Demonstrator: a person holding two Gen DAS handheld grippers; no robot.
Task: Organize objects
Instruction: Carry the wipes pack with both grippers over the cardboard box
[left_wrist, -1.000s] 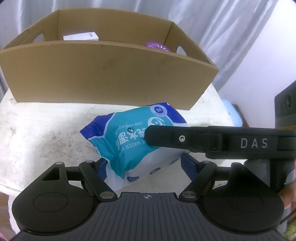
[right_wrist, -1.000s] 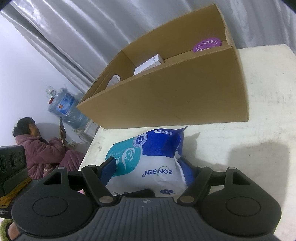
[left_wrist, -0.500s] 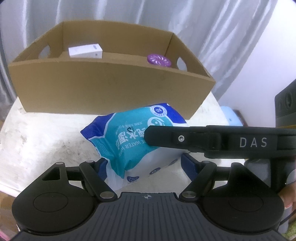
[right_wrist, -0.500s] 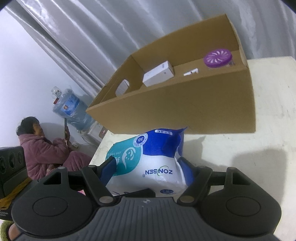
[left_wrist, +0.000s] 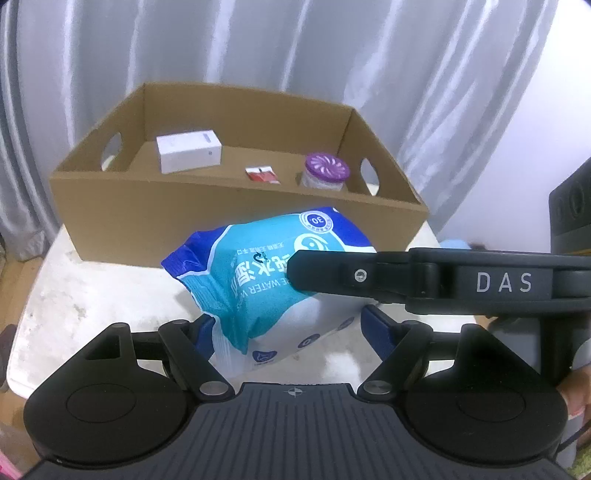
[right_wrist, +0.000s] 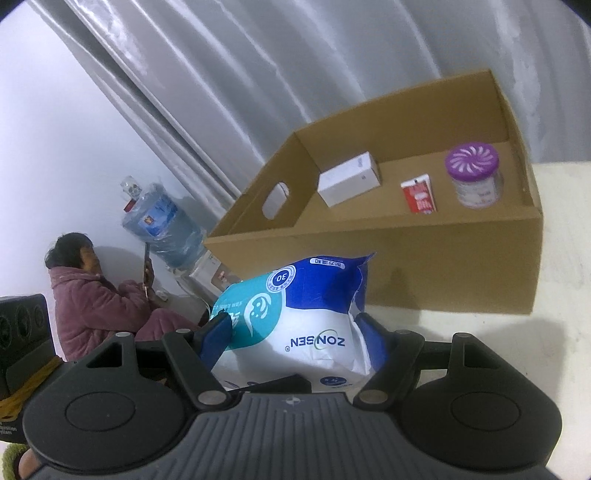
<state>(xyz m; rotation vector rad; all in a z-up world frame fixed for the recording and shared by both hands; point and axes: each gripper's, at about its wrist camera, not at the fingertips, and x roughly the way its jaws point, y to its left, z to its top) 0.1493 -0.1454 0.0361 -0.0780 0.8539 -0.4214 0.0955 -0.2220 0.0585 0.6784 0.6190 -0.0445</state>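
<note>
Left wrist view: the box (left_wrist: 236, 218) on the table (left_wrist: 85, 295) holds a white carton (left_wrist: 188, 150), a red packet (left_wrist: 261, 174) and a purple-lidded jar (left_wrist: 325, 172). The wipes pack (left_wrist: 266, 280) sits in front of the box, between the left gripper (left_wrist: 291, 328) fingers, which look spread; the left one touches the pack, the right stands clear. The right gripper's finger (left_wrist: 332, 275) lies across the pack.

Right wrist view: the same three things stand in the box (right_wrist: 443, 258). The right gripper (right_wrist: 299, 332) clamps the pack (right_wrist: 303, 314).

Both views have risen since a second ago, and the pack with them; the packet now shows.
</note>
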